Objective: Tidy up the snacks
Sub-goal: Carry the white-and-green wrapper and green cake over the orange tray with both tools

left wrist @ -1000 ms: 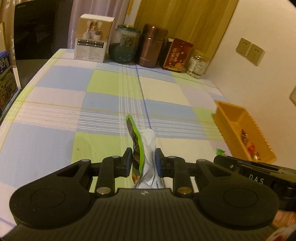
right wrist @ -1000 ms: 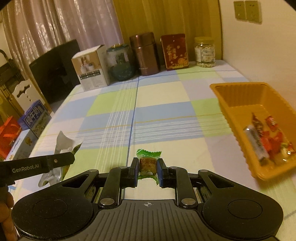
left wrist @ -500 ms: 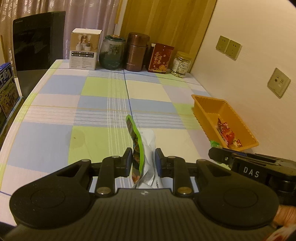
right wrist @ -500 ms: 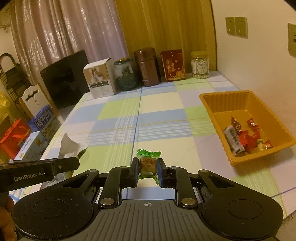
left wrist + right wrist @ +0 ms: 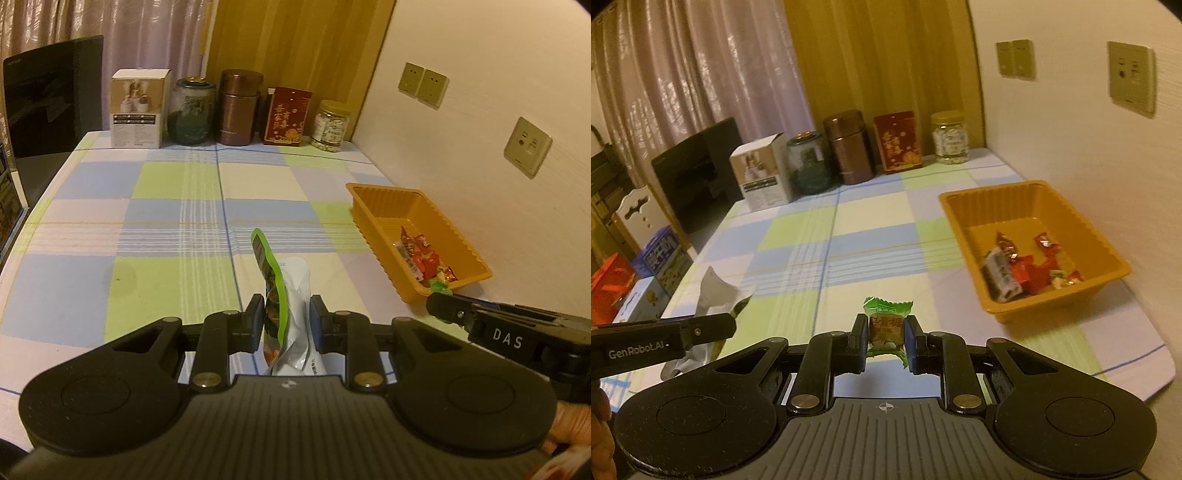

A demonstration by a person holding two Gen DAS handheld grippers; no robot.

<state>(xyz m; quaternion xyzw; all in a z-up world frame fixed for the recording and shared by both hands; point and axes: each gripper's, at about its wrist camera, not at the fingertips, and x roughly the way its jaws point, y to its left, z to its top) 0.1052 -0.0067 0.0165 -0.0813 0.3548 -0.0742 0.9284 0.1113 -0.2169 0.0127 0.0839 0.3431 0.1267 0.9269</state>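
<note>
My left gripper (image 5: 287, 317) is shut on a green and silver snack pouch (image 5: 284, 295) that stands upright between its pads, above the checked tablecloth. In the right wrist view the same pouch (image 5: 713, 291) shows at the left behind the left gripper's finger. My right gripper (image 5: 886, 338) is shut on a small green-wrapped candy (image 5: 886, 326), held over the table. An orange tray (image 5: 1034, 306) with several red and silver wrapped snacks sits to the right, near the wall. The tray (image 5: 465, 243) lies right of the pouch in the left wrist view.
Along the far edge stand a white box (image 5: 138, 110), a glass jar (image 5: 190, 112), a brown canister (image 5: 238, 109), a red tin (image 5: 286, 116) and a plastic jar (image 5: 330, 127). A dark screen (image 5: 51, 99) and boxes (image 5: 661, 254) stand at the left. The wall runs close on the right.
Both grippers have lifted and pulled back from the table with their snacks still held. The orange tray now shows fuller and farther off in both views.
</note>
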